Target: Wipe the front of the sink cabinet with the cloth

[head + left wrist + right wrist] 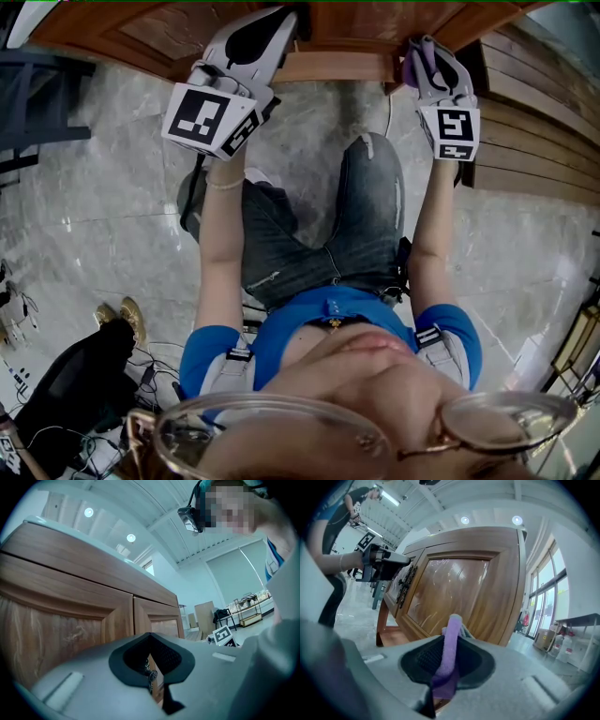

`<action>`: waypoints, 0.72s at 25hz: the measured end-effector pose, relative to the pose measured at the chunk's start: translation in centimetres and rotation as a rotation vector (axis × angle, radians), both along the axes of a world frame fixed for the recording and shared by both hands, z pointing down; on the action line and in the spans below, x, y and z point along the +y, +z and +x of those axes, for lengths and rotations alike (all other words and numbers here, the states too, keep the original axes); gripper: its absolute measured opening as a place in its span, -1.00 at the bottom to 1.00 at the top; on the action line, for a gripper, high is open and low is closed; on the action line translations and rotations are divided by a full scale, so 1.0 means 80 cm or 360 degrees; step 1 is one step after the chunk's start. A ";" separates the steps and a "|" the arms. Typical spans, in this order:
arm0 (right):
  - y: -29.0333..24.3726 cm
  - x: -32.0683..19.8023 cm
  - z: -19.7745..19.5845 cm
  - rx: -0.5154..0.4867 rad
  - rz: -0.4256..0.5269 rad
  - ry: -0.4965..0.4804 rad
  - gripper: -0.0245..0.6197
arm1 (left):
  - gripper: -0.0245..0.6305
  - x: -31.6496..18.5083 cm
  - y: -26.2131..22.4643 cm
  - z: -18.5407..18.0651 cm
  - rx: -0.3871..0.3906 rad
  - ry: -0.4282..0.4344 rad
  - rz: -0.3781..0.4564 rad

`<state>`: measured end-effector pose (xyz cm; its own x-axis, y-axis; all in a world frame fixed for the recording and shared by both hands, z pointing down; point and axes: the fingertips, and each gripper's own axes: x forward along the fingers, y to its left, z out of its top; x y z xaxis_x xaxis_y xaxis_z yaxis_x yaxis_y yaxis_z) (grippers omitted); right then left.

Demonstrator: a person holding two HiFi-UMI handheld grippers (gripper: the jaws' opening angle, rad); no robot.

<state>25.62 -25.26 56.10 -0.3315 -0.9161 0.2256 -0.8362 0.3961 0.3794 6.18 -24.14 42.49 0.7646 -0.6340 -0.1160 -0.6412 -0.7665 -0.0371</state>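
Two jaws of the right gripper (447, 665) are pressed together on the cloth (449, 644). The cloth is a lilac strip of soft pile that stands up from the dark hollow between the jaws, and a second, paler fold shows just behind its tip. Most of it is swallowed by the jaws, so its full size and shape stay hidden. The tip stands close before the lower corner of the sink cabinet (459, 588), but no view shows whether it touches the wood.

The left gripper (154, 672) is also closed. A small metal door handle (152, 675) sits pinched in the hollow of its jaws, only partly visible. From the right gripper view, its nose meets the dark ornate fittings where the two doors join.

The cabinet is warm brown wood with framed, glossy panel doors. In the head view only its lower edge shows, cut off at the top. Below it lies a grey marbled floor (94, 216), where the person crouches.
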 end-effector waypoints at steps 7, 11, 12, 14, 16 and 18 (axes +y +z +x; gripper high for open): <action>0.004 0.001 -0.022 -0.0078 -0.0001 -0.0044 -0.73 | -0.93 0.000 0.004 0.002 -0.0003 -0.0002 -0.0012; 0.001 -0.001 -0.053 -0.0116 0.0000 -0.0120 -0.74 | -0.93 0.000 0.004 0.001 -0.0008 -0.0004 -0.0014; 0.001 -0.001 -0.062 -0.0125 0.0001 -0.0141 -0.73 | -0.93 0.000 0.005 0.001 -0.0009 -0.0005 -0.0016; 0.001 -0.001 -0.082 -0.0141 0.0000 -0.0186 -0.74 | -0.93 0.000 0.006 0.000 -0.0010 -0.0008 -0.0023; 0.000 -0.002 -0.103 -0.0153 -0.0002 -0.0236 -0.74 | -0.93 0.000 0.008 -0.001 -0.0011 -0.0011 -0.0028; -0.001 -0.002 -0.122 -0.0162 -0.0004 -0.0287 -0.74 | -0.93 -0.001 0.010 -0.002 -0.0013 -0.0012 -0.0026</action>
<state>15.83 -25.39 56.06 -0.5115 -0.8392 0.1848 -0.7854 0.5439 0.2956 5.99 -24.24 43.27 0.7607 -0.6414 -0.0993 -0.6466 -0.7622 -0.0302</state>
